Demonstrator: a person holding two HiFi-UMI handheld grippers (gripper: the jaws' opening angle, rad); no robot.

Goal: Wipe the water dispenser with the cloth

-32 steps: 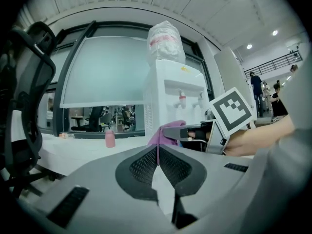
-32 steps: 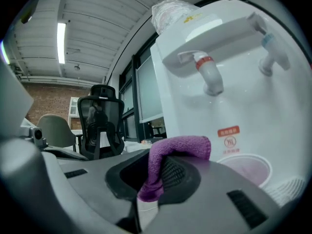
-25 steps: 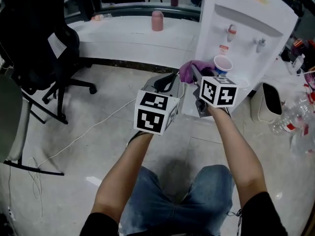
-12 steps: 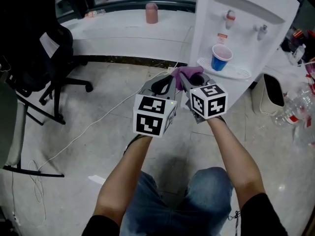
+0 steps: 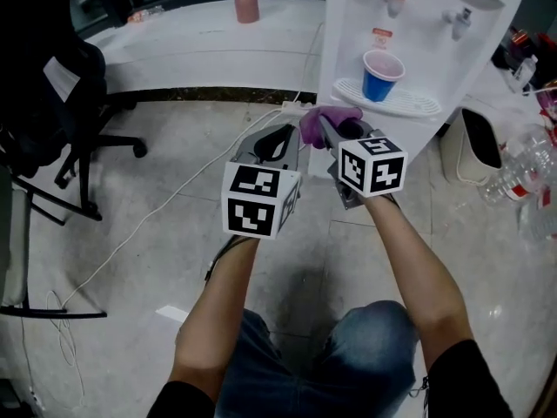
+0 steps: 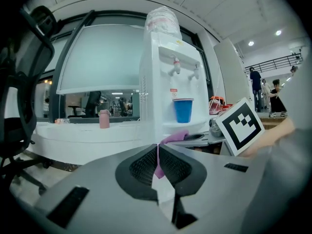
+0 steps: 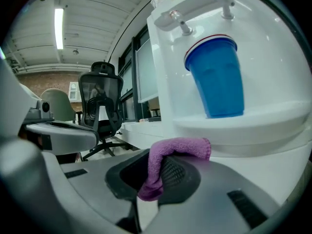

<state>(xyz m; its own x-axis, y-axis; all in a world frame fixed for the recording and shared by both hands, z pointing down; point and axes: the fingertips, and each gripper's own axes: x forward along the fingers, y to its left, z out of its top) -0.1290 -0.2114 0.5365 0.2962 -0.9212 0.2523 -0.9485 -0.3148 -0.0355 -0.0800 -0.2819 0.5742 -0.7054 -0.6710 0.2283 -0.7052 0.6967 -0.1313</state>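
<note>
One purple cloth (image 7: 181,147) is clamped in the right hand-held gripper (image 7: 155,174), just before the one water dispenser (image 5: 344,33), on whose tray (image 5: 419,105) one blue cup (image 5: 380,75) stands. One strip of it lies in the slit of the near-closed left hand-held gripper (image 6: 157,157).

The right gripper (image 5: 333,131) has drawn the purple cloth (image 5: 326,117) back from the water dispenser (image 5: 439,24), so the cloth, a second ago right beside the blue cup (image 5: 380,75), now sits clear below the drip tray (image 5: 411,105), and the left gripper (image 5: 283,139) has retreated alongside.
</note>
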